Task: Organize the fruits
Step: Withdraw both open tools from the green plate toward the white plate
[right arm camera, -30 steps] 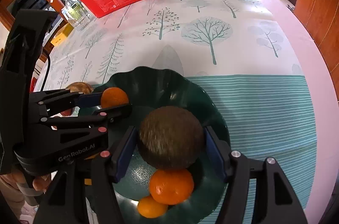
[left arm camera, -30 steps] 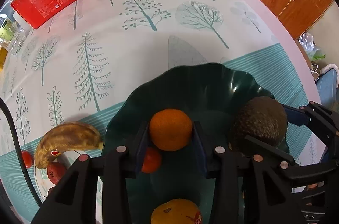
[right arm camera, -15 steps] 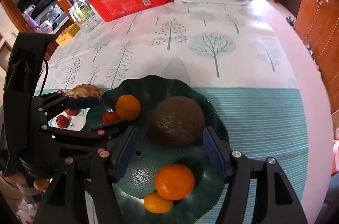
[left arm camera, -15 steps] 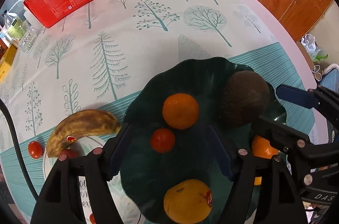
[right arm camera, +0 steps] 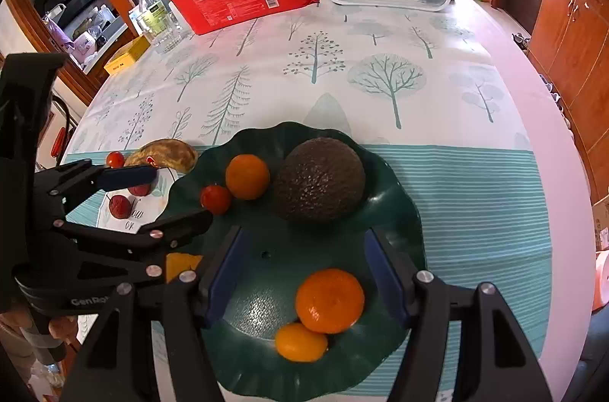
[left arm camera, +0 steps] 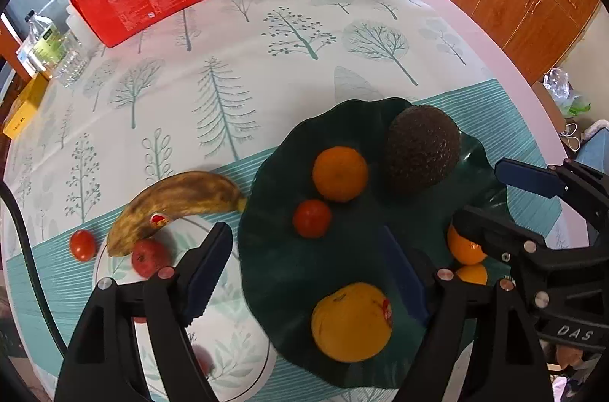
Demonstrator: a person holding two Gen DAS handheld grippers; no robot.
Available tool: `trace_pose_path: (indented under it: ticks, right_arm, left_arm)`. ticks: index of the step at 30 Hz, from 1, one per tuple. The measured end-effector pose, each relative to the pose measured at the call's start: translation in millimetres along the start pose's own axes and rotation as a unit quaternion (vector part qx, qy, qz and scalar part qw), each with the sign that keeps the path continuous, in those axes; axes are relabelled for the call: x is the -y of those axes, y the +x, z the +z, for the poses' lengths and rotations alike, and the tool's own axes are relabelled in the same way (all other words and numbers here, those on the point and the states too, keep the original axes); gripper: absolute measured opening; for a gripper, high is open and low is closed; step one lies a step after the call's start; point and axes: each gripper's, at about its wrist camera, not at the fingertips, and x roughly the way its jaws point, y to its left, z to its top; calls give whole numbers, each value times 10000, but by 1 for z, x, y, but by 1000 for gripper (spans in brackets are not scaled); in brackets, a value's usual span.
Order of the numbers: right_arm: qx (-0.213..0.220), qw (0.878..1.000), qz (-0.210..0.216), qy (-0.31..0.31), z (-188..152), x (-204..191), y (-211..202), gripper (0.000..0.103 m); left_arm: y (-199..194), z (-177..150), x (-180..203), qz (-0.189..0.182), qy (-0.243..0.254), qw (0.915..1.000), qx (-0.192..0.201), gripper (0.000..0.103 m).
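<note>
The fruits — an avocado (right arm camera: 319,180), an orange (left arm camera: 340,173) and a tomato (left arm camera: 311,218) — lie in the green dish (left arm camera: 274,261) on the worktop (left arm camera: 266,59). The left gripper (left arm camera: 304,272) has just been opening, fingers spread, nothing between them; the right gripper (right arm camera: 304,272) fingers are spread too, empty.

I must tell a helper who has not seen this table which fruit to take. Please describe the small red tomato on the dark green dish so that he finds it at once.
Find the dark green wavy-edged dish on the tree-patterned tablecloth. Near its left side lies a small round red tomato, just beside a larger round orange mandarin. It is the only red fruit on this dish; the other red fruits lie outside it, near the brown banana.
</note>
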Motion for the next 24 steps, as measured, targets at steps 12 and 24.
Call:
trace_pose_path:
  ticks: [12,24]
  right_arm:
    - [-36,10000,-3,76,-21,-14,-10,65]
    - [-119,9997,-40,210,-40,-35,-17,65]
  left_arm:
    - [-19,-33,-12,65,-83,9999,41,79]
    - [-45,-72,-47,79,-258,9995,139,80]
